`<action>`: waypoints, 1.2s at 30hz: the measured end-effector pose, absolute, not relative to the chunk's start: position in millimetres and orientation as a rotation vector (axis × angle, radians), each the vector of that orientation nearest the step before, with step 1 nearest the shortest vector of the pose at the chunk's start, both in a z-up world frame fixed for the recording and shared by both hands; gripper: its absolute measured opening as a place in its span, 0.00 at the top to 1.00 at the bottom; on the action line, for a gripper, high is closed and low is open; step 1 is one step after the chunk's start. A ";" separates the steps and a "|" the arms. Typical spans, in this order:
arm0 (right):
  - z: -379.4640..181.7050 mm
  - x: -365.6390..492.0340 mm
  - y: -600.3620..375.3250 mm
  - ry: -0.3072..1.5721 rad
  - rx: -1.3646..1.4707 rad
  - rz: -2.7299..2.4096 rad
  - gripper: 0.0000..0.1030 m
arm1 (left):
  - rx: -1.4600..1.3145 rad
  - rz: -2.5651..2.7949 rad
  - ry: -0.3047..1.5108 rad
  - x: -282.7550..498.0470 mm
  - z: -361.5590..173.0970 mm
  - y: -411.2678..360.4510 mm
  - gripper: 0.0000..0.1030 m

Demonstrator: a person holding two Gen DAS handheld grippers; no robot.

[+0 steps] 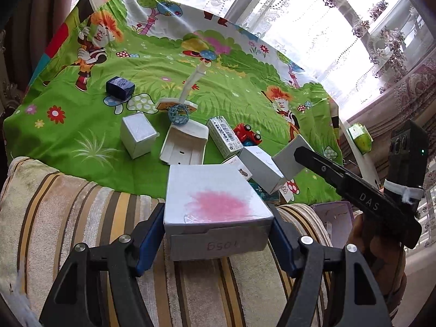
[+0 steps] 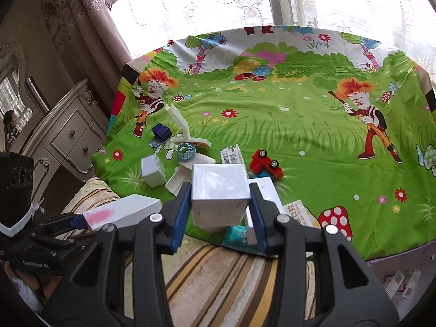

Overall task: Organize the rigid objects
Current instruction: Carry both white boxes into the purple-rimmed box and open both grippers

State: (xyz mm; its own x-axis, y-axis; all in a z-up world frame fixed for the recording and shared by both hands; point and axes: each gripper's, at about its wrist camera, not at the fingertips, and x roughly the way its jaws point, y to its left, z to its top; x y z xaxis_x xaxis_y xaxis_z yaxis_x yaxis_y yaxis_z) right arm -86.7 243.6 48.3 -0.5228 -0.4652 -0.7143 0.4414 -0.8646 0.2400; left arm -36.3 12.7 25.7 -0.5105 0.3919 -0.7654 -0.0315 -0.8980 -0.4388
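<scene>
A: Status. The left gripper (image 1: 218, 234) is clamping a flat white box with a pink smudge (image 1: 215, 204); both blue pads are pressing its sides, holding it over the striped cushion (image 1: 68, 212). The right gripper (image 2: 219, 212) is gripping a small white cube box (image 2: 220, 190) the same way, clear of the cloth.

B: Progress?

A: Early, I judge. Most items are lying loose on the cartoon-print cloth (image 2: 299, 125): a second white cube (image 2: 153, 173), a dark blue box (image 2: 160, 132), a white tray (image 1: 185, 144), a barcode carton (image 1: 224, 136), a red toy car (image 2: 265, 162), a blue lattice ball (image 2: 186, 151) beside a white stand (image 1: 177, 103). Nothing is looking sorted yet.

B: Destination?

A: Possibly the purple box (image 1: 333, 220) at the cloth's edge; I cannot tell.

B: Room?

A: Lace curtains (image 2: 218, 2) are glowing with daylight behind; a carved white dresser (image 2: 70, 136) is standing to the left.
</scene>
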 end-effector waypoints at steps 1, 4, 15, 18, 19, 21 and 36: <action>48.5 -82.6 251.0 -0.050 1.124 -2.374 0.56 | -1.391 2.464 -0.535 -35.8 27.1 18.5 0.31; 49.2 -69.7 275.3 -0.080 1.135 -2.408 0.56 | -1.379 2.429 -0.498 -34.8 30.6 37.2 0.31; 42.2 -26.6 402.1 -0.252 1.207 -2.625 0.56 | -1.305 2.263 -0.323 -32.4 46.7 128.6 0.31; 37.7 -15.1 434.4 -0.307 1.233 -2.677 0.56 | -1.299 2.202 -0.282 -33.0 47.4 157.3 0.31; 36.4 -11.2 443.6 -0.325 1.240 -2.693 0.56 | -1.296 2.182 -0.264 -32.7 47.5 167.1 0.31; 34.1 -4.9 460.1 -0.354 1.251 -2.724 0.56 | -1.291 2.137 -0.236 -33.2 47.0 186.1 0.31; 36.8 17.4 536.4 -0.443 1.298 -2.915 0.56 | -1.369 1.934 -0.232 -66.3 22.1 284.9 0.28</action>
State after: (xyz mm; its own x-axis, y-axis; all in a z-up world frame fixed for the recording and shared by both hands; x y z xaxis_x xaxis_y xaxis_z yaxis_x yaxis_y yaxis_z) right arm 17.4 536.4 36.8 -0.6727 -0.0382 -0.7389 -0.1830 -0.9591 0.2162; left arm -66.3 284.9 22.1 -0.1544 0.6569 -0.7380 -0.4635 -0.7078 -0.5331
